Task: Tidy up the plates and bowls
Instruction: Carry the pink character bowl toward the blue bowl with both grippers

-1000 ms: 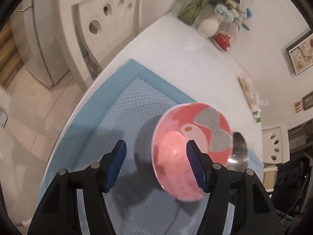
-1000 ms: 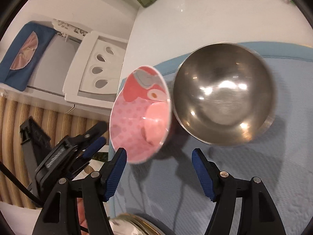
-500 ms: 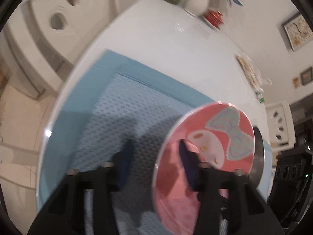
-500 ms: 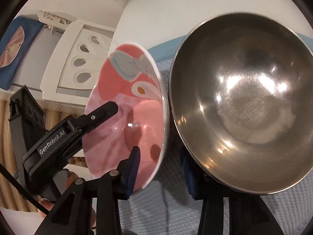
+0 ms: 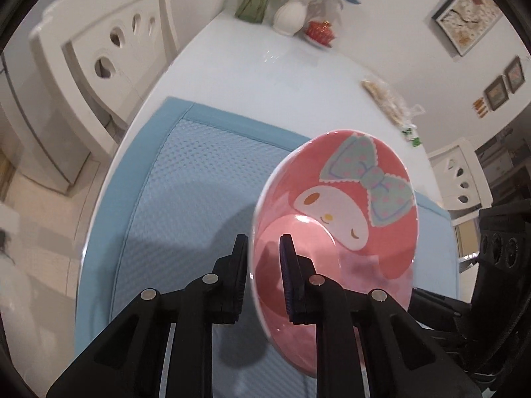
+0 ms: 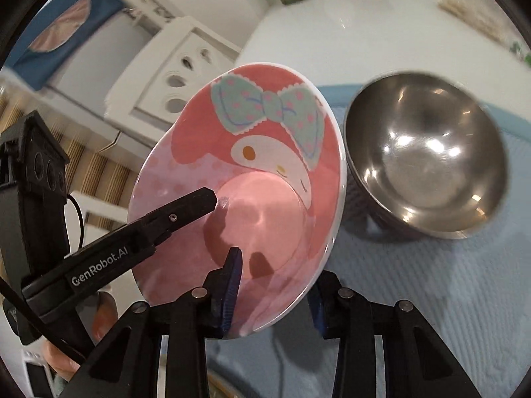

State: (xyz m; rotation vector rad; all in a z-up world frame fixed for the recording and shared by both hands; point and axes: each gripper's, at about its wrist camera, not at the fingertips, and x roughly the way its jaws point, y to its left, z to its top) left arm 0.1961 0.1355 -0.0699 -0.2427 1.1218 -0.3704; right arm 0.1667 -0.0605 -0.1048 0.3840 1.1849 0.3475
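A pink bowl [image 5: 348, 199] with a cartoon face and a pale blue bow stands tilted on edge over the blue mat [image 5: 199, 182]. My left gripper [image 5: 263, 247] is shut on its near rim, one pad inside and one outside. In the right wrist view the same pink bowl [image 6: 259, 165] fills the middle, and the left gripper's finger [image 6: 186, 209] reaches into it from the left. My right gripper [image 6: 273, 277] is closing on the bowl's lower rim, one pad inside, the other behind the wall. A steel bowl [image 6: 424, 152] sits upright on the mat just right of it.
The mat [image 6: 448, 298] lies on a white table [image 5: 265, 76]. At the table's far end stand a white vase [image 5: 292, 16] of flowers and a small red pot [image 5: 320, 30]; a clear packet [image 5: 388, 102] lies to the right. A white chair [image 5: 109, 49] stands at the left.
Both grippers stood open beside the tilted pink bowl a second ago. They have since closed on its rim, the left one fully, and the bowl now faces the right camera more squarely.
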